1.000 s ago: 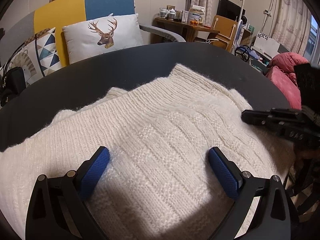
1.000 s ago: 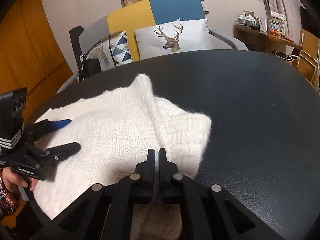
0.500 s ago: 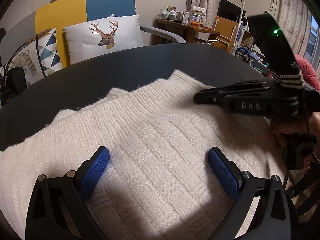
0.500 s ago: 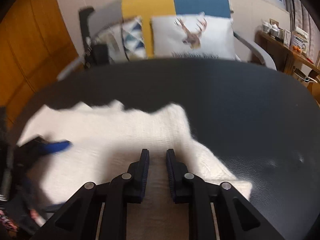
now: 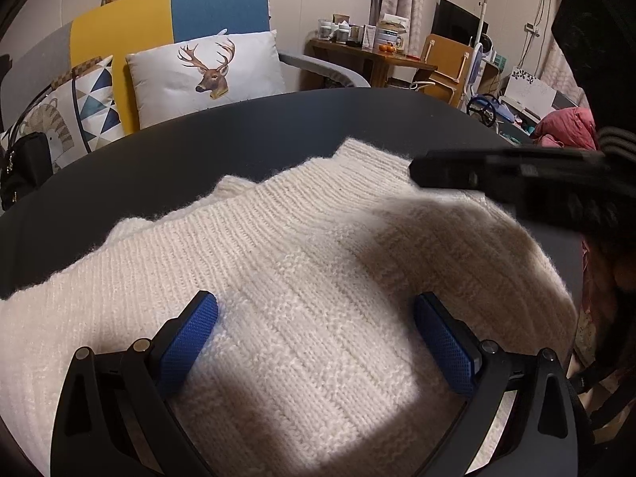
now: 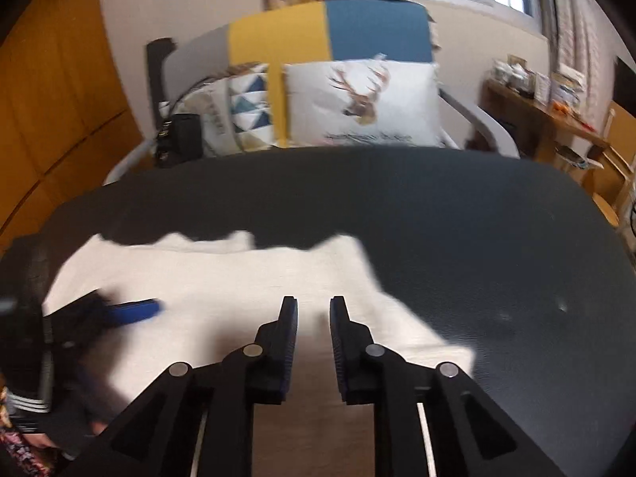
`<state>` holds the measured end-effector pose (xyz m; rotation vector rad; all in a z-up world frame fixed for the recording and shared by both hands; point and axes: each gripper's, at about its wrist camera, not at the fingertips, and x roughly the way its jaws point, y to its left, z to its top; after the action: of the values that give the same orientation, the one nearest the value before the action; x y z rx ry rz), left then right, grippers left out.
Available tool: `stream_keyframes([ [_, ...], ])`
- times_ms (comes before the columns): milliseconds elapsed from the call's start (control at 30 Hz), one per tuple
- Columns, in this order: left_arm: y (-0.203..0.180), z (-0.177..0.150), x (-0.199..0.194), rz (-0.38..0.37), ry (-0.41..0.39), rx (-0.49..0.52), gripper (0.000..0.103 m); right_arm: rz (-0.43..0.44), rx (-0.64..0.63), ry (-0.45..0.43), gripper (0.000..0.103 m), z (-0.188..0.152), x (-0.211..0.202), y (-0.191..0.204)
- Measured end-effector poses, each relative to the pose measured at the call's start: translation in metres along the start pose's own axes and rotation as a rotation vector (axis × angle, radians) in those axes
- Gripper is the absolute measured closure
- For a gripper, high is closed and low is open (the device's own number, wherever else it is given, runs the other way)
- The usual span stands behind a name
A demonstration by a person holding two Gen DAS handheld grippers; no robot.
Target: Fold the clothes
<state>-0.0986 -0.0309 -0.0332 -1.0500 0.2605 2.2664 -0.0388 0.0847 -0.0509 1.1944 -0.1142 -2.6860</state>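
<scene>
Cream-white chunky-knit sweater (image 5: 302, 278) lying spread on the round, matte black table (image 5: 238, 139). Its surface shows ribbed rows at the far edge and a basket-weave block pattern nearer the camera; the far border is fuzzy and uneven. The left gripper (image 5: 316, 322), black with blue mesh-textured pads (image 5: 187, 342), hangs over the knit with its jaws spread wide and nothing between them; the block-patterned fabric fills the whole gap and extends beyond both fingers. Whether the pads touch the wool cannot be told. The right gripper (image 6: 312, 314), of the same black frame, has its jaws parted by a narrow gap, gripping nothing; the sweater's right portion lies beneath and ahead of them, blurred in the right wrist view. In the left wrist view this gripper's black body enters from the right, above the garment, casting a soft shadow on it. Beyond the table's far rim stands a yellow-and-blue upholstered armchair (image 5: 167, 20) bearing a white deer-print cushion (image 5: 206, 71).
</scene>
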Motion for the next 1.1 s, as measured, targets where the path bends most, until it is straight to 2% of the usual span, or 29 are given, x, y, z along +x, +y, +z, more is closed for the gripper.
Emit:
stream_keyframes([
  [167,-0.001,-0.001,-0.008,0.022,0.000,0.019,0.002,0.019,0.042,0.060,0.087,-0.020,0.031,0.002],
  [233,0.004,-0.005,-0.021,0.032,-0.011,-0.004,0.002,0.022,0.056,0.018,0.087,-0.029,0.037,-0.007],
  [400,0.020,-0.039,-0.074,0.040,-0.083,-0.104,0.002,0.012,0.067,0.000,0.087,-0.028,0.037,-0.012],
  [533,0.045,-0.077,-0.119,0.127,-0.116,-0.237,0.002,-0.054,0.039,0.013,0.087,-0.022,0.029,0.003],
  [600,0.065,-0.097,-0.143,0.177,-0.146,-0.301,0.002,-0.073,0.021,-0.004,0.081,-0.016,0.020,0.017],
  [667,0.088,-0.117,-0.166,0.248,-0.186,-0.353,0.002,-0.021,-0.015,-0.049,0.081,-0.010,0.008,0.039],
  [767,0.121,-0.148,-0.193,0.324,-0.230,-0.428,0.002,0.143,-0.103,-0.060,0.081,0.000,0.006,0.087],
  [900,0.155,-0.180,-0.196,0.239,-0.216,-0.541,0.002,0.277,-0.241,-0.001,0.081,0.003,0.029,0.143],
  [1000,0.154,-0.188,-0.186,0.217,-0.187,-0.529,0.002,0.270,-0.297,0.075,0.081,-0.005,0.059,0.164],
  [1100,0.144,-0.187,-0.177,0.196,-0.170,-0.487,0.008,0.305,-0.247,0.053,0.080,-0.008,0.065,0.154],
])
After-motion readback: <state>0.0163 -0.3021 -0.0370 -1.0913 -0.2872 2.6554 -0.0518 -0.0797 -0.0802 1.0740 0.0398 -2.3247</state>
